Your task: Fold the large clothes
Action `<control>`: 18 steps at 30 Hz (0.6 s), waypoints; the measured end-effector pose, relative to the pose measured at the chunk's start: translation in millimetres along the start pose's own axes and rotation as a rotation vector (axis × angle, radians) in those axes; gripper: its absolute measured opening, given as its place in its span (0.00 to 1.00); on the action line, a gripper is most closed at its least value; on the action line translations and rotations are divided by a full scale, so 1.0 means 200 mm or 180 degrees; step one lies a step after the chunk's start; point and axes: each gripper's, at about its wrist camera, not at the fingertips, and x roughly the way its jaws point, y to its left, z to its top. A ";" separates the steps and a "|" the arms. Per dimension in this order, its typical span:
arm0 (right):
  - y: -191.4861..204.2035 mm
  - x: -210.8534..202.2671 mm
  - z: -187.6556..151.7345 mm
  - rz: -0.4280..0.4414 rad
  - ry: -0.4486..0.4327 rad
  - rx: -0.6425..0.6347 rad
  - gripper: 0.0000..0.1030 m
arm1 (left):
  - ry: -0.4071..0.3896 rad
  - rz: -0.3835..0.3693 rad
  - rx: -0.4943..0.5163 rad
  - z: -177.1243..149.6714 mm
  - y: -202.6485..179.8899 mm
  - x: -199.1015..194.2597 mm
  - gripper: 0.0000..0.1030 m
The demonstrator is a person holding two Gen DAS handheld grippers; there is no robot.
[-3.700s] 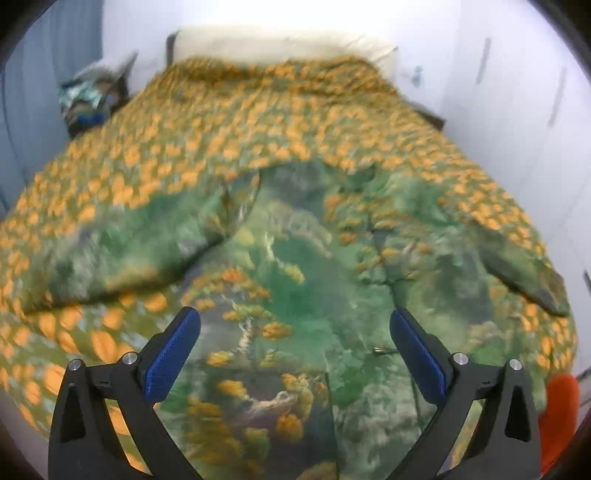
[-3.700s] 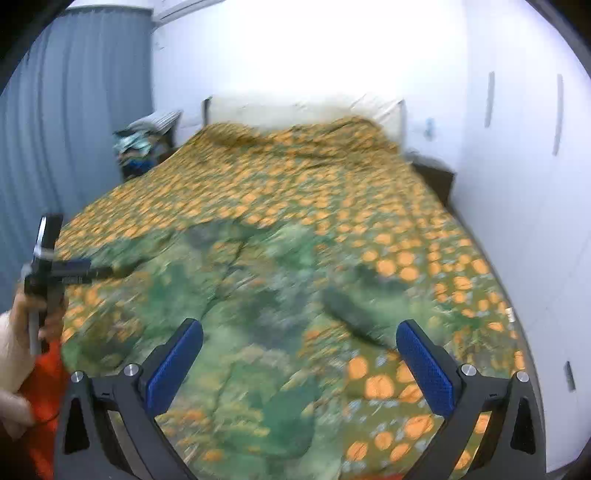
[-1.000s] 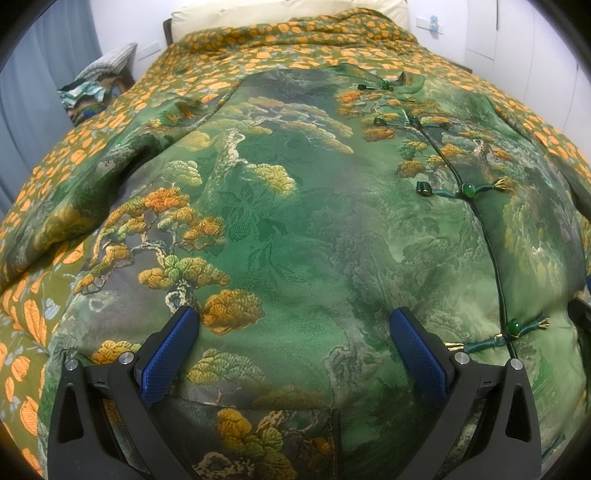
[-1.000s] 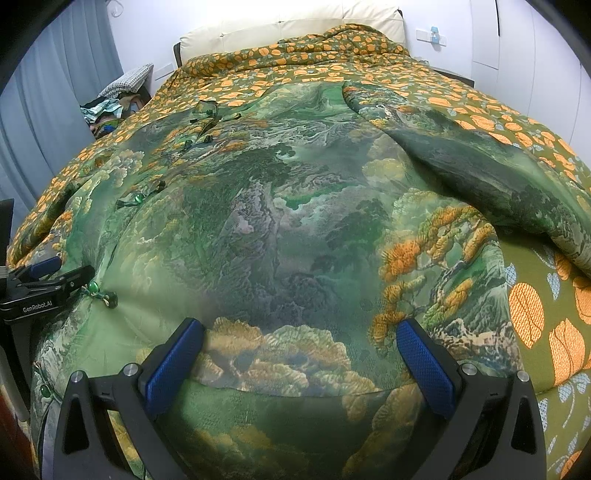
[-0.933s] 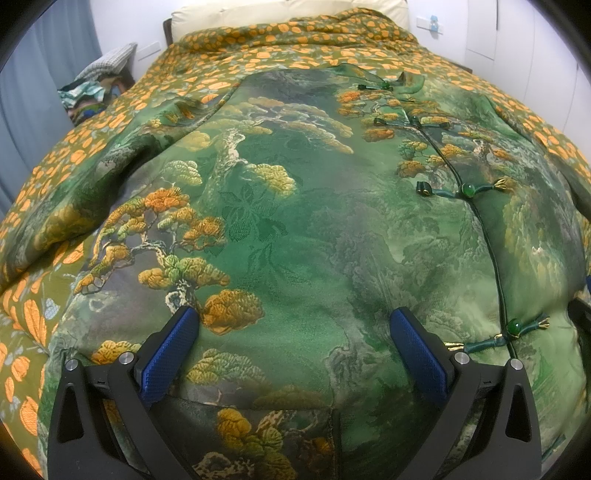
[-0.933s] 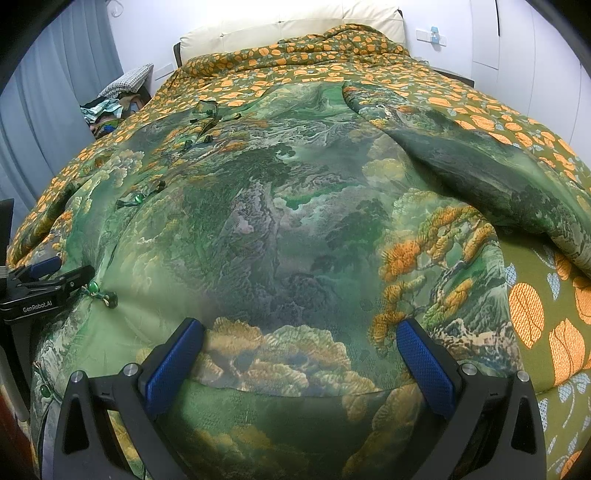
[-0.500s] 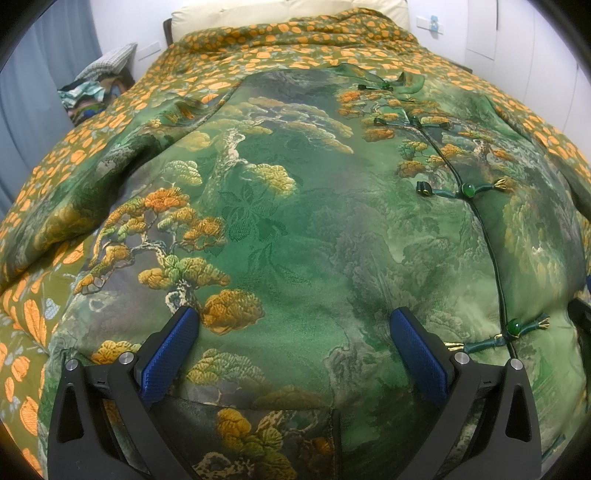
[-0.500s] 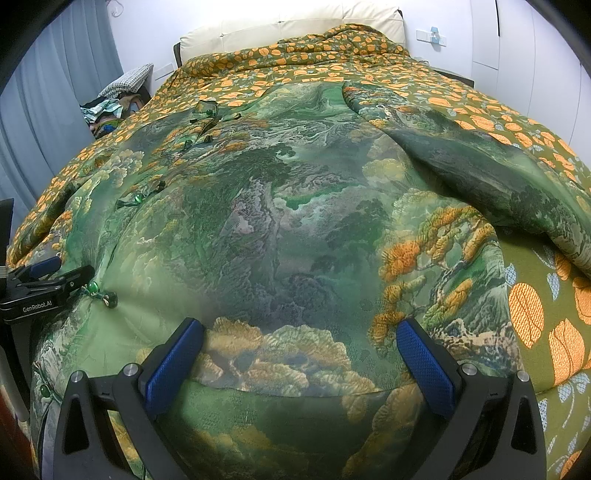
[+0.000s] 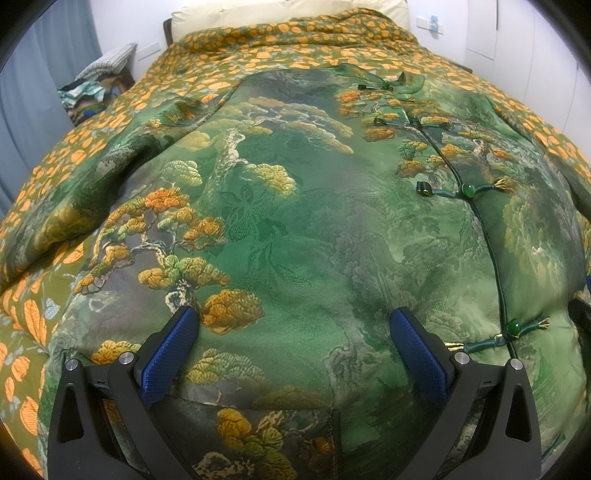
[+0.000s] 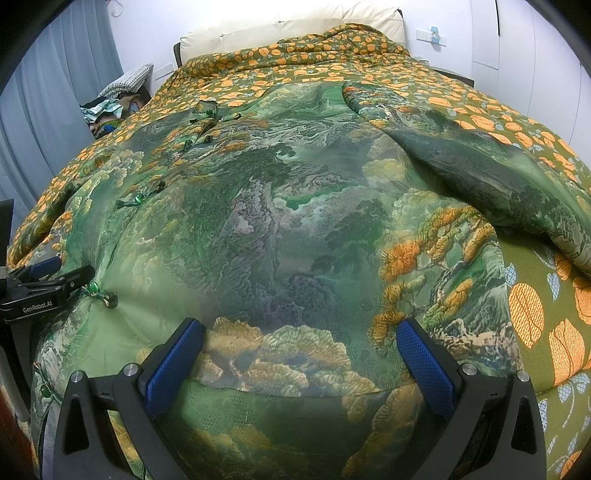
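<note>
Left tongs (image 9: 295,328) stand with jaws wide apart, low over the hem of the green brocade robe (image 9: 303,221). Robe lies spread front-up on the bed's orange-patterned quilt (image 9: 258,55), its frog-button closure (image 9: 465,190) fastened. Right tongs (image 10: 299,339) likewise gape apart over the hem, nothing gripped.

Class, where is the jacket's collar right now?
The collar lies at the jacket's far end, toward the headboard; upper right in the left wrist view, upper left in the right wrist view.
</note>
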 end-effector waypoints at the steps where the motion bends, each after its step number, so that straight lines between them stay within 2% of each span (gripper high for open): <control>1: 0.00 0.00 0.00 0.0009 -0.0001 0.0006 1.00 | 0.0000 0.0001 -0.0001 0.00 0.00 0.00 1.00; 9: -0.01 0.00 0.01 -0.0006 0.0032 0.0000 1.00 | -0.0003 0.0003 0.0002 0.00 0.00 0.00 1.00; 11: -0.03 -0.07 0.06 0.0066 0.0066 0.0092 1.00 | -0.0007 0.0005 0.0003 0.00 0.00 0.00 1.00; 15: -0.27 -0.34 0.12 0.0336 -0.0251 0.0738 1.00 | -0.0006 0.0006 0.0003 -0.01 0.00 0.00 1.00; 18: -0.68 -0.55 0.06 0.0289 -0.0478 0.1549 1.00 | -0.0007 0.0006 0.0002 -0.01 0.00 0.00 1.00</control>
